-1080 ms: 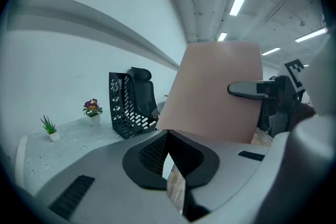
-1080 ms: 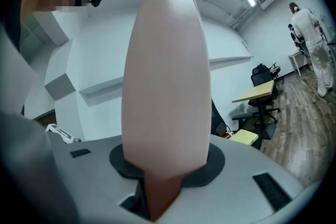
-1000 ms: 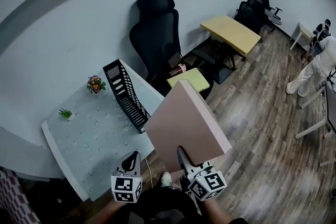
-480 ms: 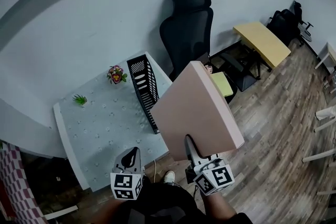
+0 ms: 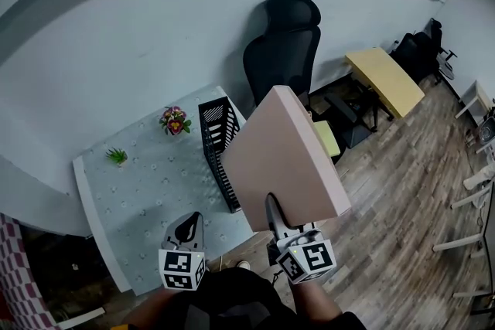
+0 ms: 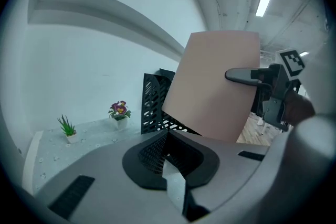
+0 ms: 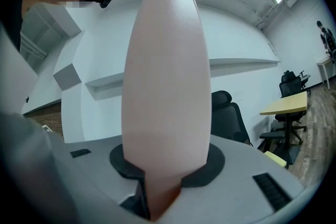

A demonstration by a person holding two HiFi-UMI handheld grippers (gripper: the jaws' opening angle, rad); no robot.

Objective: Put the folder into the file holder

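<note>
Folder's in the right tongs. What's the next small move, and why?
Probably carry the pink folder leftward in the head view until it is over the black file holder. The right tongs clamp its lower edge, and it hangs to the holder's right, not yet above a slot.

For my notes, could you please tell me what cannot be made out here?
Head view: the folder covers part of the file holder.
Left gripper view: the file holder's right side lies behind the folder.
Right gripper view: the folder fills the centre; no file holder shows.
</note>
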